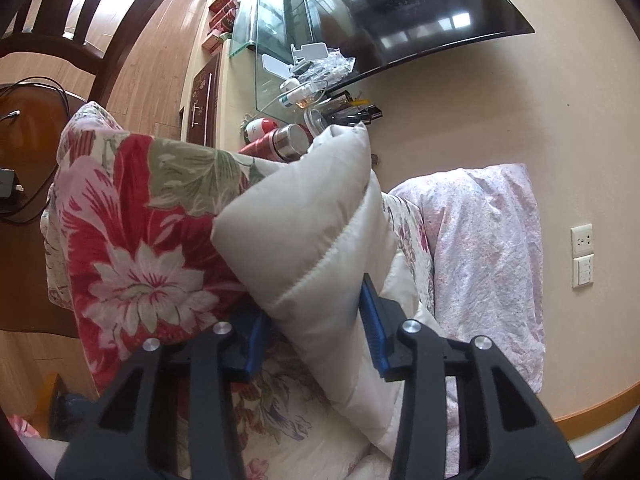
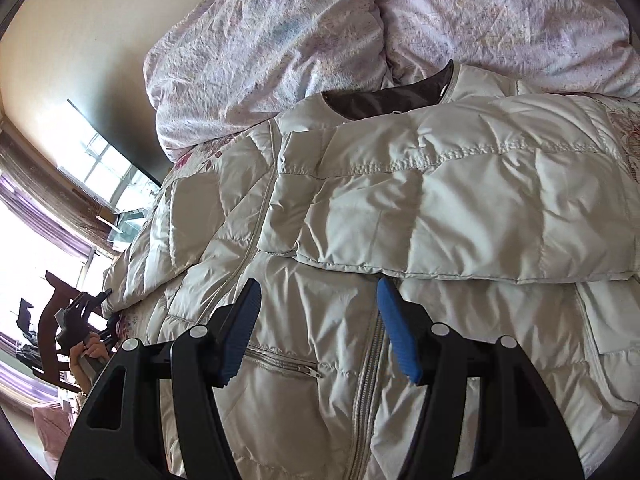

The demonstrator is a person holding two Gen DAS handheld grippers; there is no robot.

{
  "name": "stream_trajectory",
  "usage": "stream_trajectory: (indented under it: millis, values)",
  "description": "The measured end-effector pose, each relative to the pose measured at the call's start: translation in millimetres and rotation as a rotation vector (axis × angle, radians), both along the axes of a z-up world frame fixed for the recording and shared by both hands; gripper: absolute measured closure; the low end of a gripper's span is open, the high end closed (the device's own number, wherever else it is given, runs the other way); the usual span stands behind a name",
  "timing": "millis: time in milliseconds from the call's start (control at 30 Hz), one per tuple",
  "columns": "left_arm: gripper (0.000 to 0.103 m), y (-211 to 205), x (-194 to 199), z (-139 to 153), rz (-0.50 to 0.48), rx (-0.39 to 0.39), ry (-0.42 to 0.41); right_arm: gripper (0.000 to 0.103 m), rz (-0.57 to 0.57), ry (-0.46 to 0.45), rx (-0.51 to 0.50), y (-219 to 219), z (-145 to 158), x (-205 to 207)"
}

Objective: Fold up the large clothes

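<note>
A white quilted down jacket [image 2: 320,360] lies flat on the bed, zipper up, dark collar lining [image 2: 384,96] at the far end. One sleeve [image 2: 460,200] is folded across its chest. My right gripper [image 2: 319,284] hovers open just above the jacket's middle, near the zipper, with nothing between its blue pads. In the left wrist view a puffy fold of the jacket [image 1: 312,208] rises up between the blue pads, and my left gripper [image 1: 312,312] is shut on it. At the right wrist view's left edge, a person's hand [image 2: 92,350] holds that left gripper.
A red floral bedspread [image 1: 132,240] covers the bed. A crumpled pink quilt [image 2: 280,40] is heaped beyond the collar. Past the bed stand a glass TV stand [image 1: 280,40], a red flask [image 1: 276,144], a dark TV [image 1: 420,12] and a wooden chair [image 1: 60,40].
</note>
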State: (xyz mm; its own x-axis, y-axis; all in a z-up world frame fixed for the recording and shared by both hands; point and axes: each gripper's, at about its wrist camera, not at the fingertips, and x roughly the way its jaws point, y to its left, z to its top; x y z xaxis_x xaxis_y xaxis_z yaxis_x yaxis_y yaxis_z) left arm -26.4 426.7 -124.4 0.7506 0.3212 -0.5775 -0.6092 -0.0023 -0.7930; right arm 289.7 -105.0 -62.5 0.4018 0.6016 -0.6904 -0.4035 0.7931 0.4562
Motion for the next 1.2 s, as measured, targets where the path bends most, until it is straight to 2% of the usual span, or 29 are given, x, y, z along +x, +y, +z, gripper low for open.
stream_trajectory:
  millis: [33, 100, 167, 367, 533, 700, 833, 967, 1067, 1200]
  values:
    - [0.068, 2.6, 0.9, 0.4, -0.002, 0.002, 0.006, 0.041, -0.01, -0.003, 0.003, -5.8, 0.6, 0.1]
    - [0.082, 5.5, 4.7, 5.4, -0.021, 0.021, 0.019, 0.041, -0.021, -0.005, 0.007, -14.8, 1.4, -0.1]
    - [0.087, 3.1, 11.0, 22.7, -0.049, 0.084, 0.043, 0.04, -0.032, -0.01, 0.007, -25.0, 2.2, -0.2]
    - [0.091, -31.7, 40.1, 107.9, -0.168, 0.335, 0.035, 0.04, -0.077, -0.039, 0.021, -57.8, 10.3, 0.4]
    - [0.091, -100.9, 87.7, 186.2, -0.373, 0.547, -0.054, 0.037, -0.107, -0.068, 0.037, -80.6, 12.9, -3.3]
    - [0.091, -188.5, 138.1, 226.9, -0.617, 0.667, -0.167, 0.036, -0.13, -0.069, 0.044, -98.5, 7.1, -6.5]
    - [0.091, -252.8, 176.5, 229.0, -0.805, 0.688, -0.232, 0.036, -0.16, -0.055, 0.047, -115.8, 0.4, -5.8]
    - [0.091, -308.8, 211.8, 207.5, -0.953, 0.677, -0.235, 0.036, -0.191, -0.054, 0.047, -130.6, -2.8, -5.8]
    - [0.091, -349.5, 237.6, 183.0, -1.04, 0.685, -0.182, 0.036, -0.209, -0.046, 0.045, -138.0, -6.8, -3.5]
    - [0.091, -399.0, 266.4, 140.0, -1.163, 0.693, -0.057, 0.036, -0.226, -0.046, 0.04, -142.9, -11.2, -1.7]
